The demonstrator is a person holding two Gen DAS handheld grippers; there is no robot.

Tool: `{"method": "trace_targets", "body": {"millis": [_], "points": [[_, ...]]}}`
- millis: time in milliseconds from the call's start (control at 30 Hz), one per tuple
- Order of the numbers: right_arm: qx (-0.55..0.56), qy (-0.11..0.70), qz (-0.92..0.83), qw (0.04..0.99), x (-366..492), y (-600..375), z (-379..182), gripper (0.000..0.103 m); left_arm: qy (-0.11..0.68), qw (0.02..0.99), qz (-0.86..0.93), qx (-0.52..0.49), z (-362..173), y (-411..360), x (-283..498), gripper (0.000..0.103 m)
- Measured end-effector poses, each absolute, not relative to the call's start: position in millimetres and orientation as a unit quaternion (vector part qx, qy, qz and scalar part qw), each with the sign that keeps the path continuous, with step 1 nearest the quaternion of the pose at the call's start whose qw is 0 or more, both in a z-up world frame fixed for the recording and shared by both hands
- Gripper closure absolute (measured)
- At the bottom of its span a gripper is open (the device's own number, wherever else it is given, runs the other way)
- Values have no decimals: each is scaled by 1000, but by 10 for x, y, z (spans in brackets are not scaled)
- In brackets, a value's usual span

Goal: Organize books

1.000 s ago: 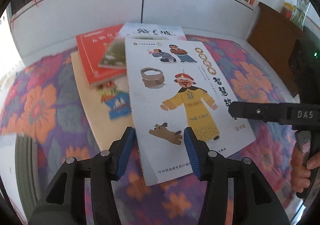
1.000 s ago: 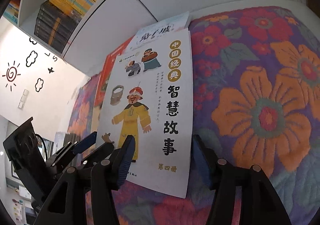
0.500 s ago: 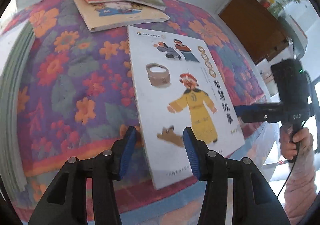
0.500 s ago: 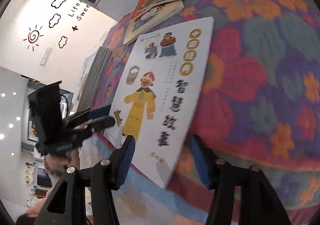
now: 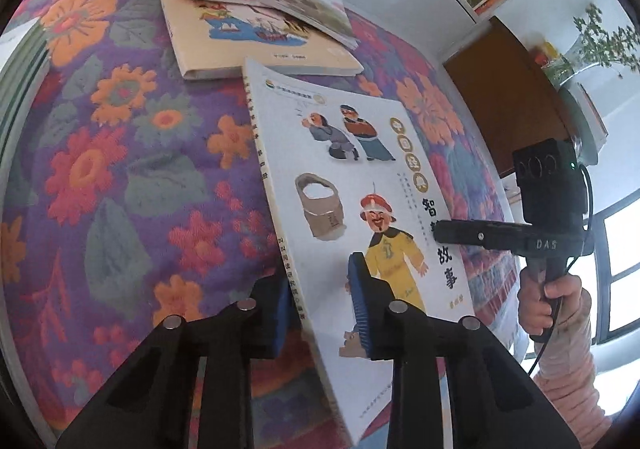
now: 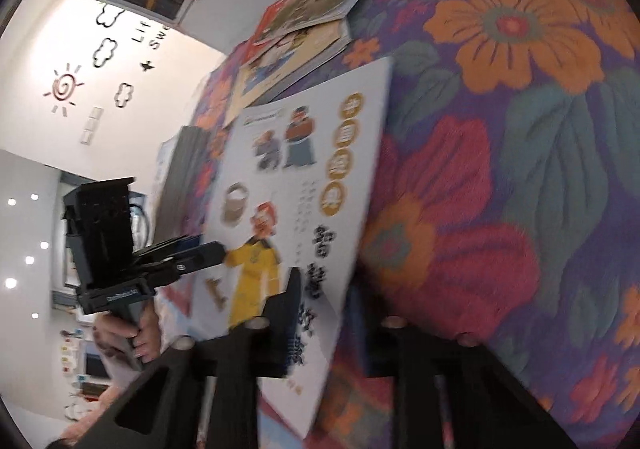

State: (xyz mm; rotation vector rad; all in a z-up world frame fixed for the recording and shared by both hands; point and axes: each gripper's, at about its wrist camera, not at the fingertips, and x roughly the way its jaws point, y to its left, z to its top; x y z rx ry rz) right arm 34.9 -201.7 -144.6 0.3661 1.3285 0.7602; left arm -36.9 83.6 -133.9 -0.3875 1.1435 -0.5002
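Daylight floods in from the window (image 5: 616, 249) at the right of the left wrist view, washing that side pale, while the flowered cloth (image 5: 120, 169) stays evenly lit and sharp. The right wrist view is smeared by motion blur, worst near the white book (image 6: 304, 209). Both views bow strongly toward dark rounded edges.

Both cams sat right behind their own fingers, tilted down at the flowery cloth (image 5: 120, 177) from close up. Each one caught the white picture book (image 5: 352, 185) (image 6: 304, 185), the book pile (image 5: 256, 29) behind it, and the other gripper.
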Motion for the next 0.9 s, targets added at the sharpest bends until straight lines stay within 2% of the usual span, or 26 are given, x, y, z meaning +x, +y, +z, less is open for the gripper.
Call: {"method": "trace_targets", "body": {"millis": [100,233,500,900], "points": [[188,594,345,702,398,-2065,-1485,89,525,801,-230,-173,-1335,816,-371,76],[165,582,343,719,329,-2043,-1432,89,516,812,-221,-159,-1326,756,-357,76],[111,572,305,753,183,-1837,-1271,83,512,823,-194,-151,-1293,736,-384,75],[101,557,315,762,-71,-1783,-1088,83,507,837,-179,-103,-1153,601,-538,76]]}}
